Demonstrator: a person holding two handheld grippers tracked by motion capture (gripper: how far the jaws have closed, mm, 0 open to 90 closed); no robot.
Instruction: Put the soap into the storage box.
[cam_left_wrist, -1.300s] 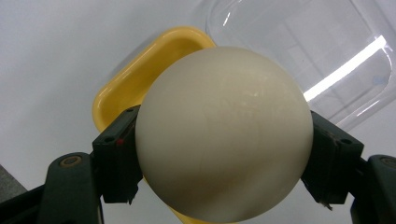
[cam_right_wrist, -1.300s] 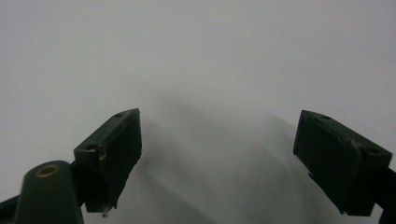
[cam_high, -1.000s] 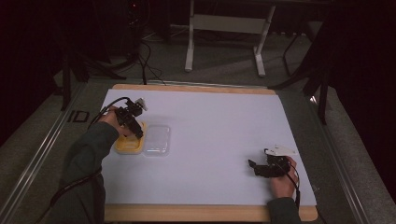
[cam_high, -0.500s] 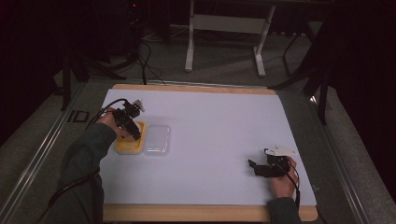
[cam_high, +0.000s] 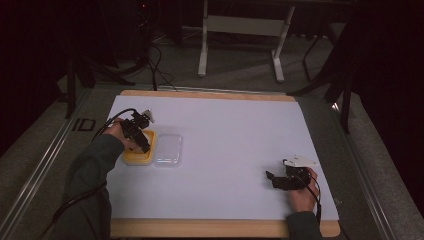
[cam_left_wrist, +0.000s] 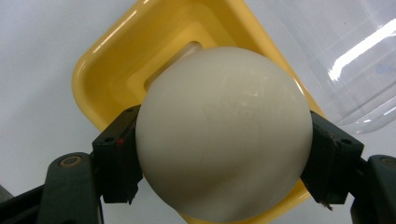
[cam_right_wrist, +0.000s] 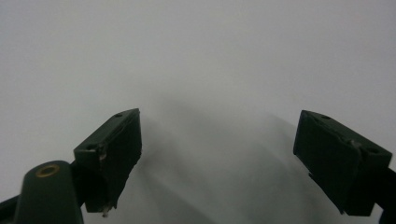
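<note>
A yellow square tray (cam_high: 134, 157) lies at the left of the white table, with a clear plastic lid (cam_high: 168, 149) flat beside it on its right. My left gripper (cam_high: 144, 146) hangs over the tray and is shut on a white ball (cam_left_wrist: 224, 133), which the jaws clamp from both sides just above the yellow tray (cam_left_wrist: 114, 65). The clear lid (cam_left_wrist: 345, 51) lies past the tray. My right gripper (cam_high: 272, 179) rests low at the table's right front, open, with nothing between its jaws (cam_right_wrist: 217, 154).
The white sheet (cam_high: 235, 135) covers a wooden board. A grey floor strip runs along the left side, and a table frame and cables stand beyond the far edge. A cable trails from each gripper toward the person.
My left gripper has shifted slightly toward the far side over the yellow tray. The right gripper has stayed still.
</note>
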